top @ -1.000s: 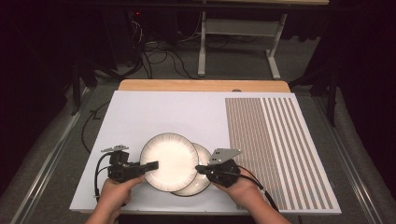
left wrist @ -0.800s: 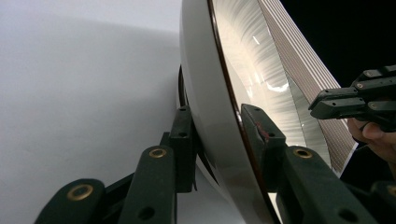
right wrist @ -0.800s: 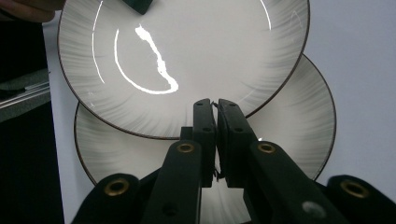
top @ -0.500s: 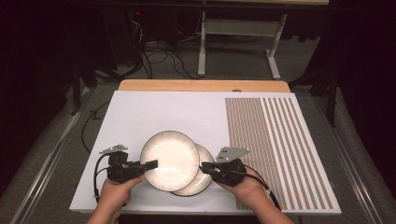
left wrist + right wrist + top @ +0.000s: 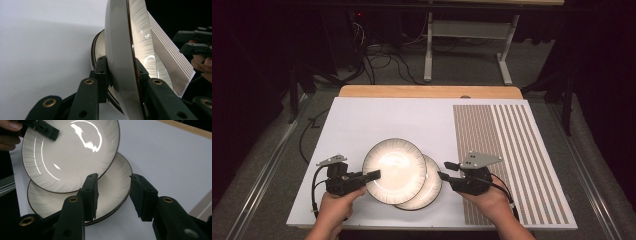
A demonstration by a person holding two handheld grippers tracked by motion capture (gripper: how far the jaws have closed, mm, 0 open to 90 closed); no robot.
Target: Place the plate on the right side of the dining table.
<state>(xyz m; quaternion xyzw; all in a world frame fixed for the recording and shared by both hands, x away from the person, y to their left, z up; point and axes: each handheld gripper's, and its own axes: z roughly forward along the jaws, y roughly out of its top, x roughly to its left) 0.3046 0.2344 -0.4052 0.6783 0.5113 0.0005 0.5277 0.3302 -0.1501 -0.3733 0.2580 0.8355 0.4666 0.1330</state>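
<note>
While the left gripper (image 5: 373, 175) clamps the rim of the upper plate (image 5: 394, 170), its two black pads press either side of that rim, one on the underside and one on the glazed face, as the left gripper view shows edge-on (image 5: 120, 75). Upper plate sits tilted, its left edge lifted, overlapping the lower plate (image 5: 429, 187), which lies flat on the white board (image 5: 362, 120). Both plates cream with a dark rim, near the front edge of the board, left of the striped panel (image 5: 507, 150).

Right gripper (image 5: 443, 170) hovers just off the right edge of the lower plate, apart from it in the high view. Its jaws have just been opening; they stand part open with nothing pinched between them. In the right gripper view the lower plate's rim (image 5: 120, 195) lies in the gap below the jaws, pads not touching it. Left hand (image 5: 334, 205) and right hand (image 5: 489, 200) come in from the bottom. Wooden table edge (image 5: 427, 91) shows behind the board.
</note>
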